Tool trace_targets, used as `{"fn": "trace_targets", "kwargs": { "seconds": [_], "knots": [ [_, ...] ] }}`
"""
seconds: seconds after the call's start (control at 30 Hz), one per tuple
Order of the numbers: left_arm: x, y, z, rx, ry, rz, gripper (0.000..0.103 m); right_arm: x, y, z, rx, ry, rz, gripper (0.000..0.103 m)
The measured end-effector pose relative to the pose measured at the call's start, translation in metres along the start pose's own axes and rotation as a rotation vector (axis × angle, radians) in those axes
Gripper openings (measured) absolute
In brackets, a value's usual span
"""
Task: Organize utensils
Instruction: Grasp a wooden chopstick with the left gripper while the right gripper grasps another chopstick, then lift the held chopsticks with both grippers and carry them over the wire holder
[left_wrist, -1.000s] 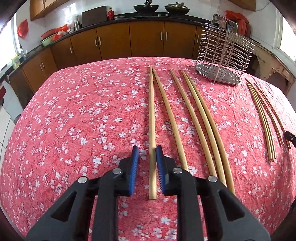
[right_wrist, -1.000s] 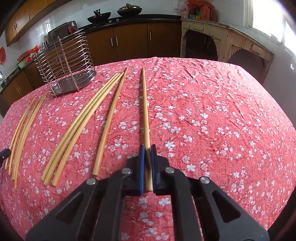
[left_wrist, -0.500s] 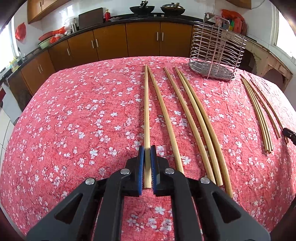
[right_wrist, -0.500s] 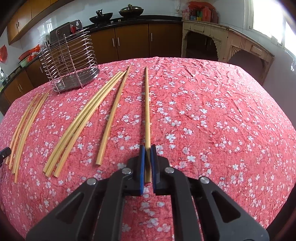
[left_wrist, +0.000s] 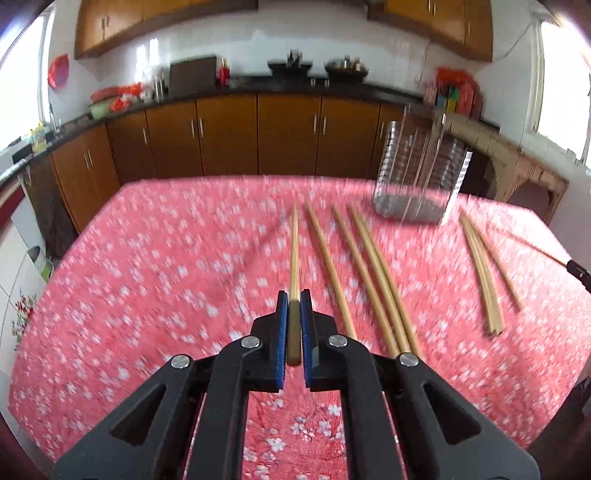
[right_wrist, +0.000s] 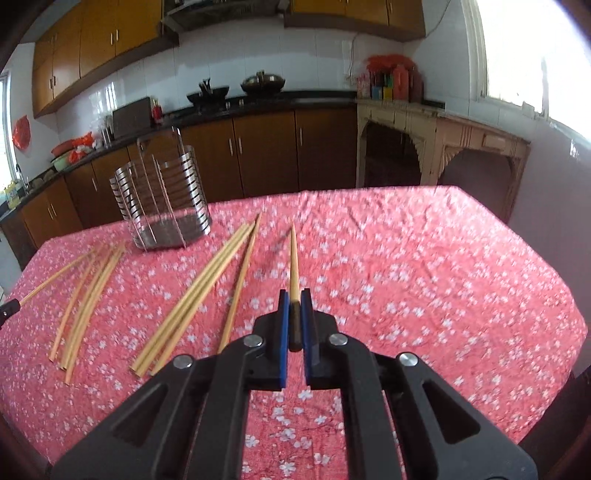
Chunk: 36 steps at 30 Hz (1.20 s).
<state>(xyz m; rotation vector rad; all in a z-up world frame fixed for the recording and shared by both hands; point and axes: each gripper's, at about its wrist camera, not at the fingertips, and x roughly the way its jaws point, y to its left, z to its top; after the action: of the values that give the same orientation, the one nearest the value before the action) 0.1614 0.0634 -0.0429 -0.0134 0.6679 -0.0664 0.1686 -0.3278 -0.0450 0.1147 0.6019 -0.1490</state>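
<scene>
My left gripper (left_wrist: 294, 300) is shut on a wooden chopstick (left_wrist: 294, 251) and holds it lifted above the red floral tablecloth (left_wrist: 147, 280). My right gripper (right_wrist: 294, 298) is shut on another wooden chopstick (right_wrist: 294, 254), also raised off the cloth. Several chopsticks (left_wrist: 369, 273) lie loose on the table, also shown in the right wrist view (right_wrist: 199, 291). A metal wire utensil holder (left_wrist: 417, 177) stands at the back of the table; it also shows in the right wrist view (right_wrist: 162, 199).
A second bunch of chopsticks (left_wrist: 484, 273) lies right of the holder in the left view, and left of it in the right view (right_wrist: 85, 291). Brown kitchen cabinets (left_wrist: 258, 133) stand beyond the table's far edge. The table edge drops off at the right (right_wrist: 554, 295).
Both grippers have lifted and tilted up with their chopsticks, which now hang clear of the cloth. The left gripper closed on its chopstick a second ago.
</scene>
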Motion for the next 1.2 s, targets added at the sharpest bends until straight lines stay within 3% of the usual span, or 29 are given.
{"fn": "trace_targets", "kwargs": {
  "seconds": [0.17,0.33,0.87,1.03,1.2],
  "knots": [
    [-0.035,0.008,0.028,-0.037,-0.152,-0.013,0.007,-0.022,-0.002,0.022,0.003,-0.121,0.01,0.007],
    [-0.05,0.01,0.054,-0.068,-0.236,-0.007,0.007,-0.033,-0.004,0.044,0.021,-0.207,0.034,0.007],
    [-0.061,0.011,0.084,-0.082,-0.293,0.012,0.007,-0.043,0.0,0.079,0.039,-0.286,0.06,0.007],
    [-0.067,0.002,0.117,-0.06,-0.324,0.019,0.007,-0.052,0.006,0.119,0.028,-0.331,0.091,0.007],
    [-0.081,-0.019,0.16,-0.03,-0.373,-0.012,0.007,-0.071,0.014,0.184,0.05,-0.391,0.194,0.007]
  ]
}}
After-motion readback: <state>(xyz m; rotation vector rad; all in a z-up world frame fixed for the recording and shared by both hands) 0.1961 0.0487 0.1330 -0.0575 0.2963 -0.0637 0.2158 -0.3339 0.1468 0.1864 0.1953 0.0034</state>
